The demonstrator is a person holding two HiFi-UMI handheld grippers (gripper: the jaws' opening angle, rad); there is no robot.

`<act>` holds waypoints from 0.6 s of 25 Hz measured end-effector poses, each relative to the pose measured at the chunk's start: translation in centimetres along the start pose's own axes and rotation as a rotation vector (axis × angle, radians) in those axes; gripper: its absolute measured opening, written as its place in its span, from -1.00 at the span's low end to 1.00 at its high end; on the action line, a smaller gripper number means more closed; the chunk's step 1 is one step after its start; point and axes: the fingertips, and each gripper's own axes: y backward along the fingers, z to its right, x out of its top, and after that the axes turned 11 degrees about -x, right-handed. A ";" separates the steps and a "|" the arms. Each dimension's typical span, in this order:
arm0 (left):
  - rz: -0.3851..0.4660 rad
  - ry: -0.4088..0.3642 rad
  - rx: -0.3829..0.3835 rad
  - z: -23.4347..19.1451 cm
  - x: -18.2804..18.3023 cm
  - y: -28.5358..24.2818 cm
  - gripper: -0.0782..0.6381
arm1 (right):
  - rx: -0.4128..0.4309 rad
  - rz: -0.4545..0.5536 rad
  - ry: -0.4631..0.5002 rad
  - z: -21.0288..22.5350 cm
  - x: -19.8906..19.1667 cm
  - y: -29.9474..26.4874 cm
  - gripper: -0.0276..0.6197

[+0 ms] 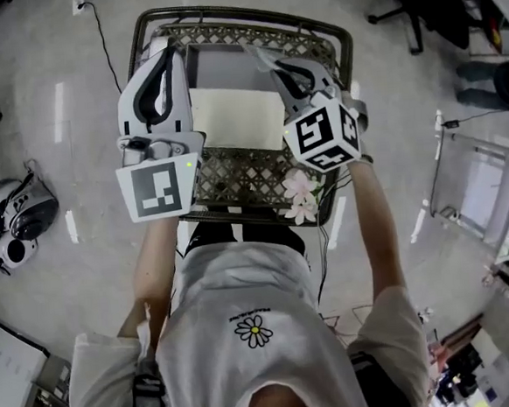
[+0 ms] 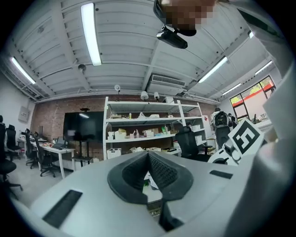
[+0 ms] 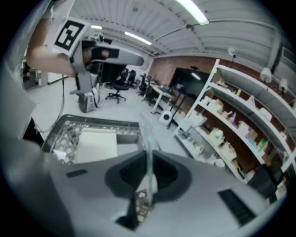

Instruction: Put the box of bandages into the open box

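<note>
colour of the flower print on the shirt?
Flower print: white petals, yellow centre. Head view shows it best.

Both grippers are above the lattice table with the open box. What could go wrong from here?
1. The left gripper and right gripper both have jaws together and no bandage box is in view; opening late could fumble the grasp.
2. The right gripper hangs over the flowers at the table rim, near the open box, and might knock them.
</note>
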 end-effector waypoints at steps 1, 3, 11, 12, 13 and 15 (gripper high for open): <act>-0.010 0.004 0.001 -0.1 -0.7 -0.1 -0.73 | 0.017 -0.023 0.028 -0.8 -0.3 -0.9 -0.77; -0.031 0.010 0.004 -0.4 -2.0 -0.2 -0.73 | 0.044 -0.065 0.079 -2.1 -0.9 -2.7 -0.77; -0.105 0.045 0.034 -2.2 -7.0 -0.3 -0.73 | 0.117 -0.188 0.133 -5.1 -3.4 -9.1 -0.77; -0.113 0.054 0.039 -2.4 -7.5 -0.3 -0.73 | 0.119 -0.198 0.142 -5.2 -3.7 -9.8 -0.77; -0.123 0.063 0.044 -2.6 -8.1 -0.2 -0.73 | 0.124 -0.205 0.151 -5.5 -3.9 -10.4 -0.77; -0.143 0.074 0.051 -3.1 -9.1 0.0 -0.73 | 0.139 -0.216 0.169 -6.2 -4.2 -11.4 -0.77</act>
